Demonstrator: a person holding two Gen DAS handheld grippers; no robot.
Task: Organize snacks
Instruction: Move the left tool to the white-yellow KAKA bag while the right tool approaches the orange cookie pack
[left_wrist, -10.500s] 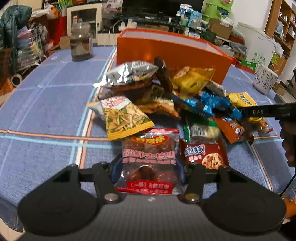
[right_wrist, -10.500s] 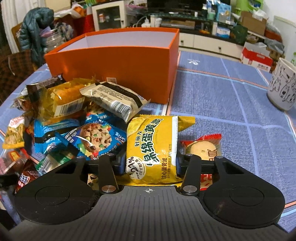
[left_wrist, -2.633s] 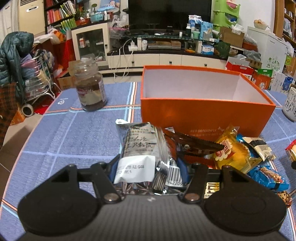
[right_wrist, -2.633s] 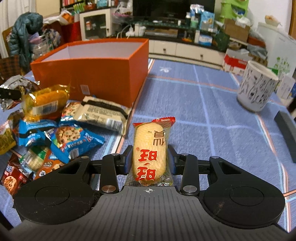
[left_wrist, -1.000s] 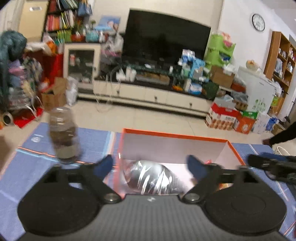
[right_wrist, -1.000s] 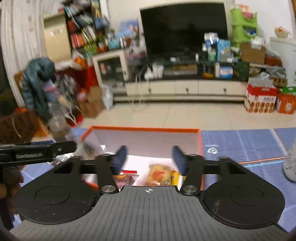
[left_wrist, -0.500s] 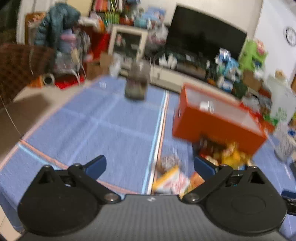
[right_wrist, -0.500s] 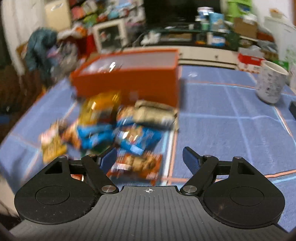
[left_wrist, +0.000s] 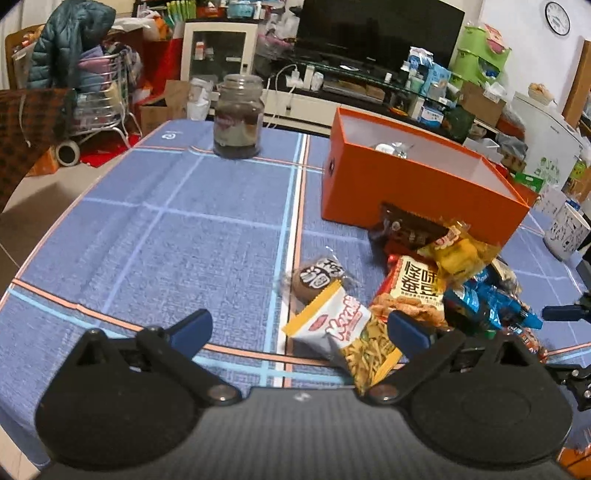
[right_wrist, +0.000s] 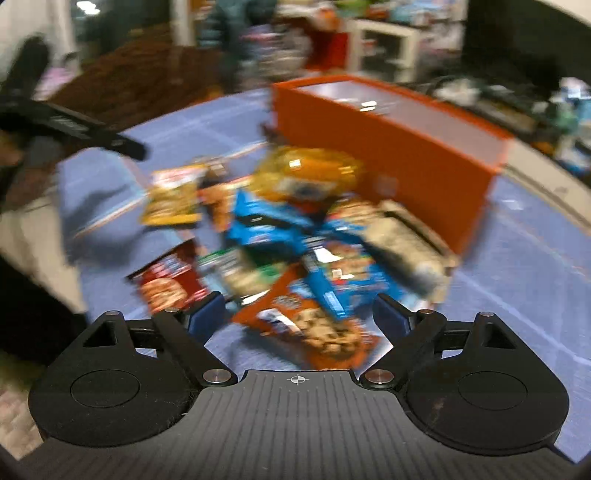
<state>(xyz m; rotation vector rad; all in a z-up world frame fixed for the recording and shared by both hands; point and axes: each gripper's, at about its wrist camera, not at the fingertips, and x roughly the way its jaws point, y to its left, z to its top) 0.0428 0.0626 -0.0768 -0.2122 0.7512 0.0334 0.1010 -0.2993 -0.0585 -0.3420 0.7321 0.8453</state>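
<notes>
Showing glass jar leftward only

Both units are looking identical: left gripper and right gripper showing matte black linkage arms, silver pivot screws, blue fingertip pads, ribbed grey housing, white crosshair mark.

Stood on a blue checked tablecloth: a dark glass jar with a lid, toward the far edge; a white patterned mug at the right. Beyond the table, a black television over a cluttered low cabinet, a white glass-door cabinet, a wire cart under a dark teal jacket, a wall clock
</notes>
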